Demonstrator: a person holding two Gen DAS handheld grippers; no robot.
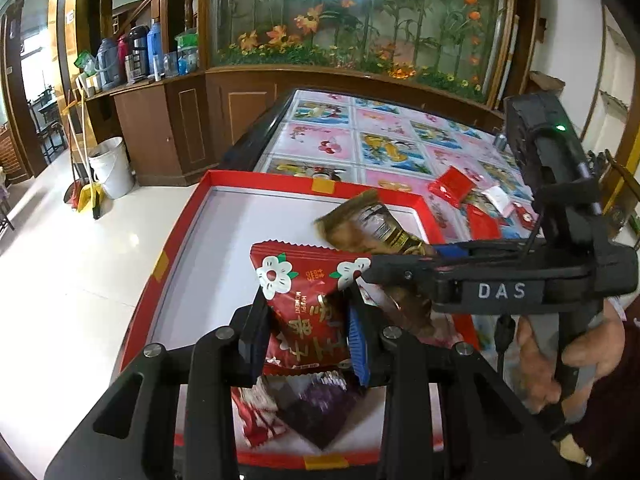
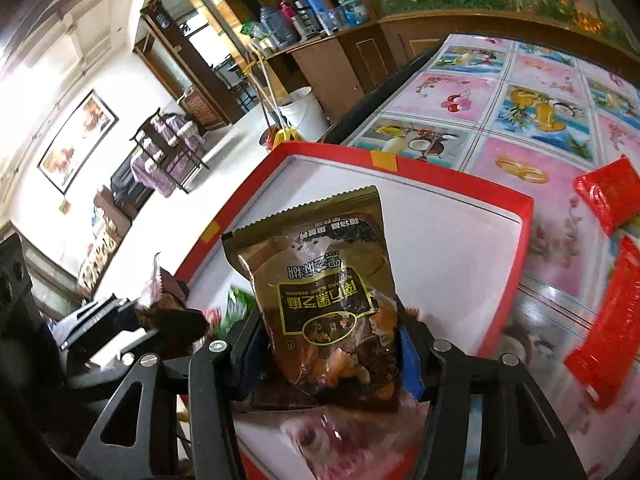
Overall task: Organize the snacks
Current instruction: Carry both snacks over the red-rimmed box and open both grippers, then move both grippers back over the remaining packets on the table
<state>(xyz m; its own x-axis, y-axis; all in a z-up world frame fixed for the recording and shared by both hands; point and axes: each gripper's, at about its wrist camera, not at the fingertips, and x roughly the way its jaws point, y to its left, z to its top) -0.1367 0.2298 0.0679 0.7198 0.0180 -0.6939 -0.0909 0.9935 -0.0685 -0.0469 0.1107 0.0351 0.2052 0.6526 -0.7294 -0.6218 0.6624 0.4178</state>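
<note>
Your left gripper (image 1: 306,332) jaws pinch the red snack packet (image 1: 308,292) above the red tray (image 1: 176,240); your right gripper (image 2: 332,344) clamps the brown sesame pouch (image 2: 328,300); both look light, crinkly, slippery; grip mid-body.

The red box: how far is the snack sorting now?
Done: a purple packet already lies in the red box. In hand: left hand-held gripper holds a red flower packet, right hand-held gripper a brown sesame packet. Left: red packets on the table.
</note>
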